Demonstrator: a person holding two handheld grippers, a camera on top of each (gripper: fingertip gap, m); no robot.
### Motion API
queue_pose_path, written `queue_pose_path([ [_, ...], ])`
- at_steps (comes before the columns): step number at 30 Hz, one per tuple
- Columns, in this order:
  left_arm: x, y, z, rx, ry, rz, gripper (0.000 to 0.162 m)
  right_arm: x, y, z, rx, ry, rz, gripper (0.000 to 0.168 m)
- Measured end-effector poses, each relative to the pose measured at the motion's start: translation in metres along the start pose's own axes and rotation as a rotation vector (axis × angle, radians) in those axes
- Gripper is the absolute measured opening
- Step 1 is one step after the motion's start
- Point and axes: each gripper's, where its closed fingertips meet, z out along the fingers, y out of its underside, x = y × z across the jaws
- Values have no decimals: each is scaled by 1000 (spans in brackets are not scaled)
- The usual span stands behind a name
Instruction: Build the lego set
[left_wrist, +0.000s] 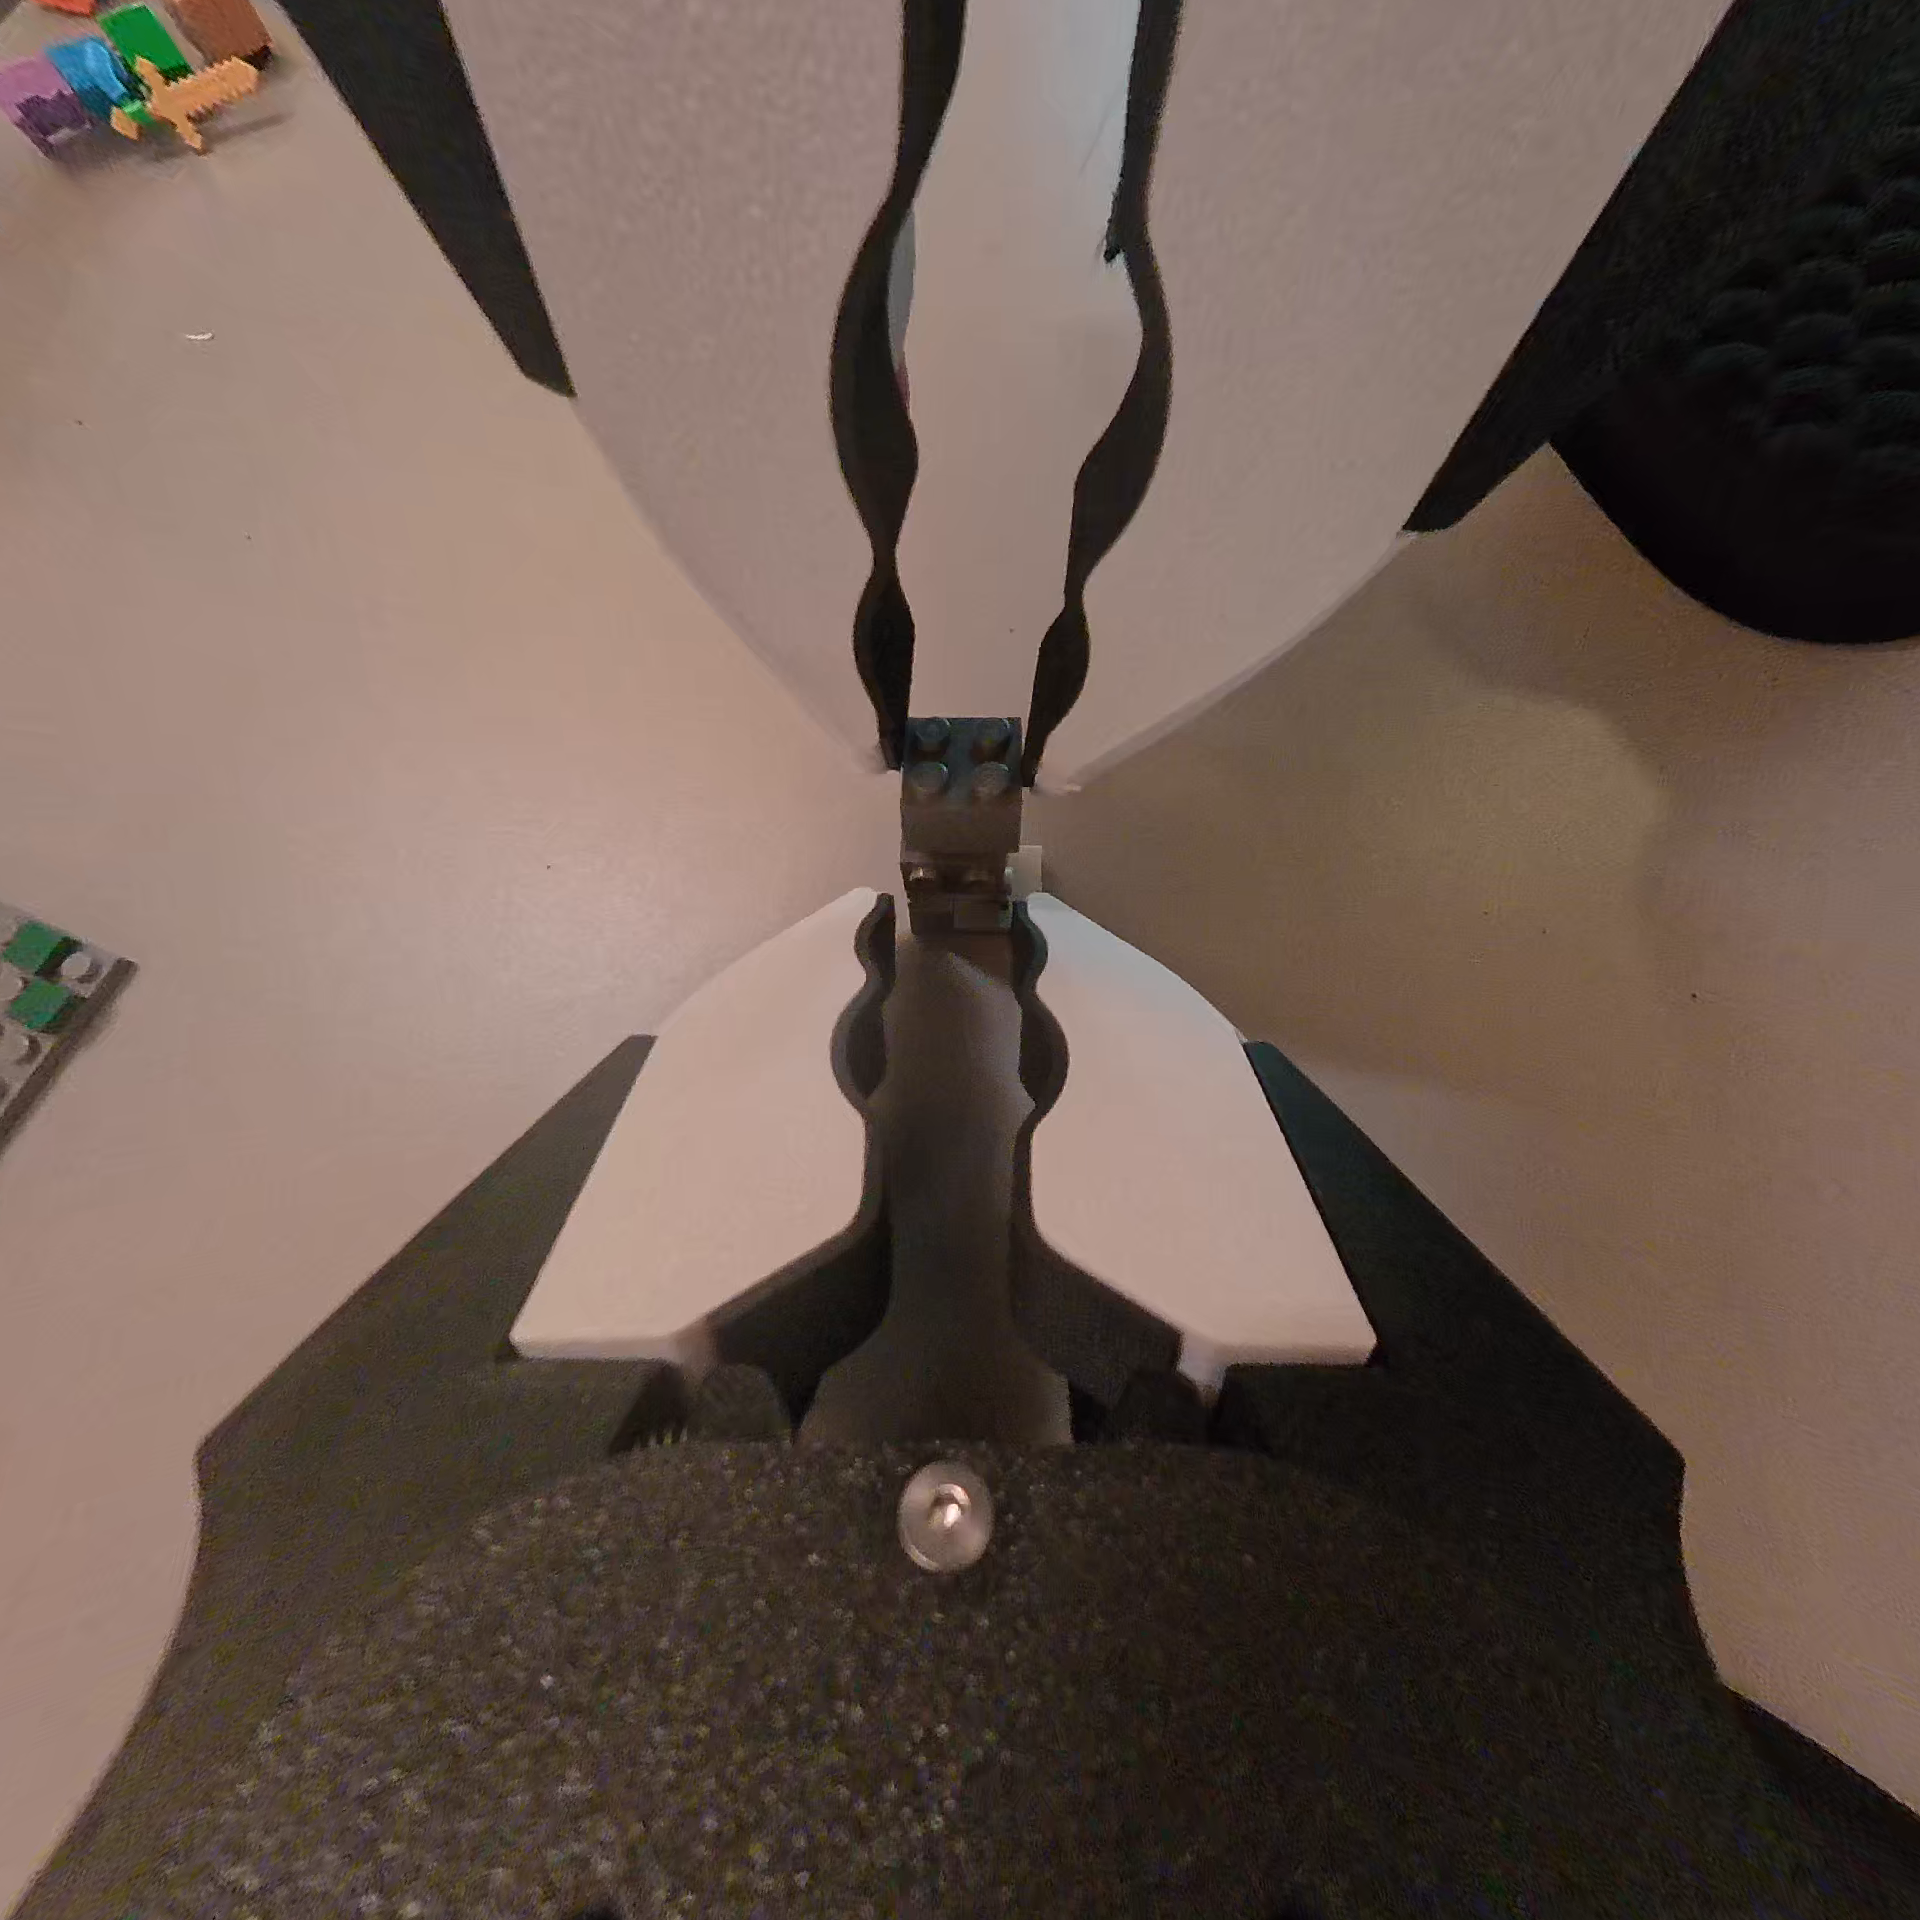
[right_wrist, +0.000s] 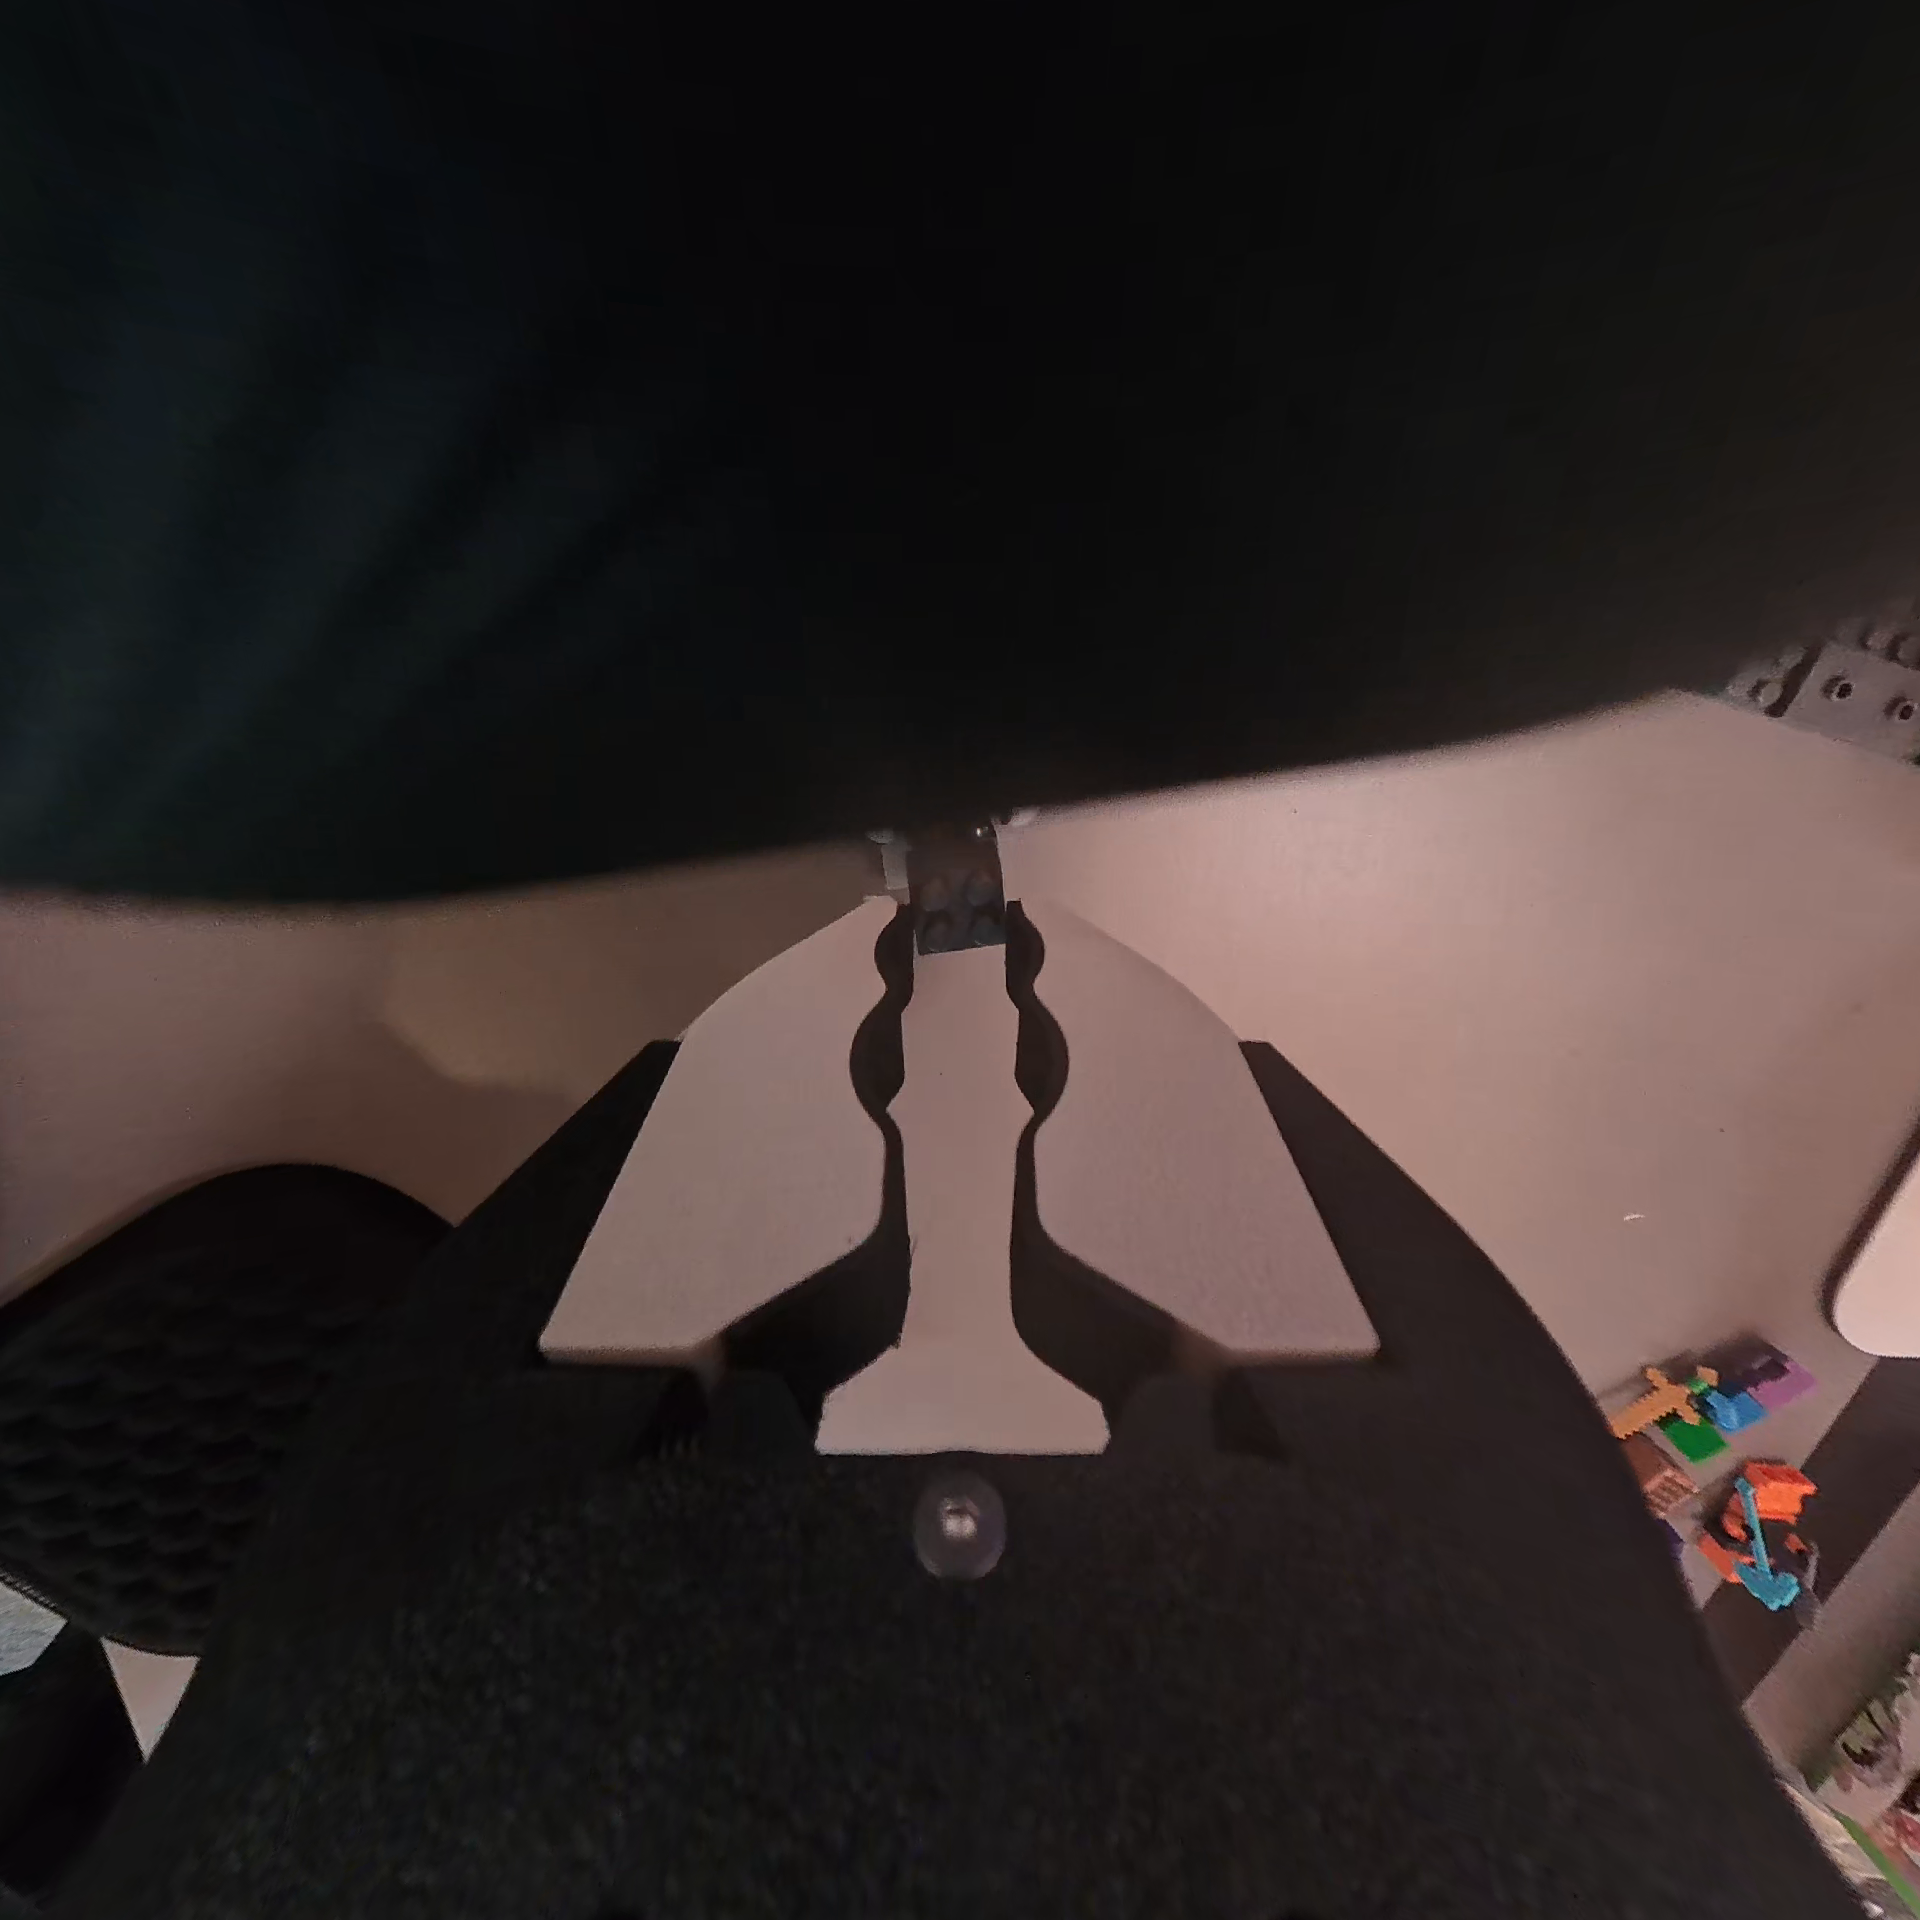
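In the left wrist view my left gripper (left_wrist: 954, 914) is shut on a small grey lego piece (left_wrist: 956, 894) with studs and a pale side part. Stacked on its far end is a dark blue 2x2 brick (left_wrist: 961, 756) on a grey block, touching the grey piece. My right gripper (left_wrist: 961, 767) reaches in from the top, tip to tip with the left, and is shut on that blue brick. In the right wrist view the right gripper (right_wrist: 954, 925) grips the blue brick (right_wrist: 958, 925). The left gripper's dark body (right_wrist: 935, 416) fills the upper half.
Both grippers are held above a pale table (left_wrist: 312, 623). Loose coloured lego pieces (left_wrist: 125, 83) lie at its far left, and also show in the right wrist view (right_wrist: 1704, 1403) beside an orange and blue model (right_wrist: 1766, 1527). A grey baseplate with green tiles (left_wrist: 52, 997) lies at the left edge. My left and right fingertips are right by each other.
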Motion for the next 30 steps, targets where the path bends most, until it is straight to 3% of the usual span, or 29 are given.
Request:
queue_pose_path([
  [19,2,2,0,-8,0,13,23,2,-1,-4,52,14,-1,20],
  [30,4,-4,3,25,3,12,24,3,4,-16,427,-58,198,29],
])
